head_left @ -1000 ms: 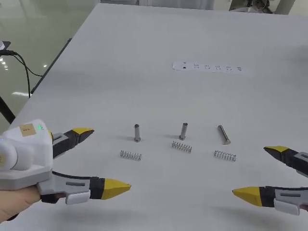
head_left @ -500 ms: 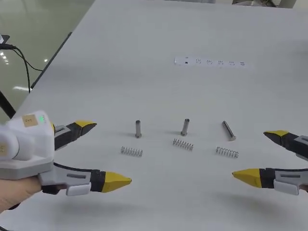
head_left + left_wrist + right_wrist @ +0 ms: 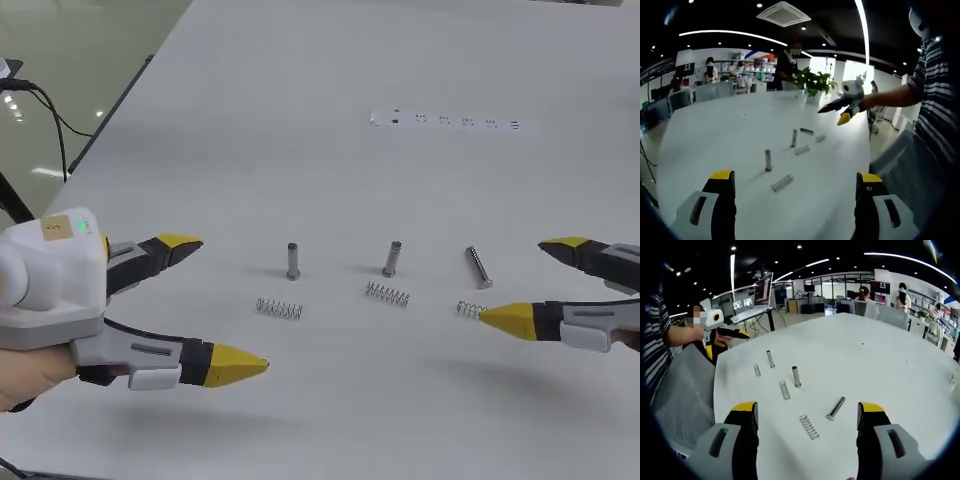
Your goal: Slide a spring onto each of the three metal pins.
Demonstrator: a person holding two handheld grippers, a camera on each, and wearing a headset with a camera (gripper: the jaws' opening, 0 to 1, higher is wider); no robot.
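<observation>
1. Left tongs (image 3: 215,304) are spread wide open with nothing in them. They hover over the left part of the bench (image 3: 300,100), well apart from all the parts.
2. Right tongs (image 3: 515,280) are wide open and empty too, coming in from the right edge of the head view. The yellow tip of the near jaw covers the right end of the right spring (image 3: 466,309) from up there. Can't tell whether it's actually touching it or just above.
3. Pins sit in a row across the bench. Left pin (image 3: 293,260) and middle pin (image 3: 393,258) stand upright. Right pin (image 3: 477,268) is lying on its side, flat on the bench. The right gripper view shows that pretty clearly, head end pointing toward that camera.
4. Springs are all loose on the bench, none on a pin. Left spring (image 3: 279,309) lies just on the person's side of the left pin, and middle spring (image 3: 387,294) does likewise by the middle pin. The right spring is near the lying pin. Each one's beside its pin, not touching it as far as I can see.
5. In the right gripper view the right pin and right spring sit in the gap between the two jaws, a bit ahead of the tips.
6. Further back there's a white power strip (image 3: 445,122) flat on the bench, well apart from everything. A black cable (image 3: 62,150) runs past the left edge.
7. Left gripper view catches the right tongs across the bench, on the end of an arm in a striped sleeve (image 3: 935,100).
</observation>
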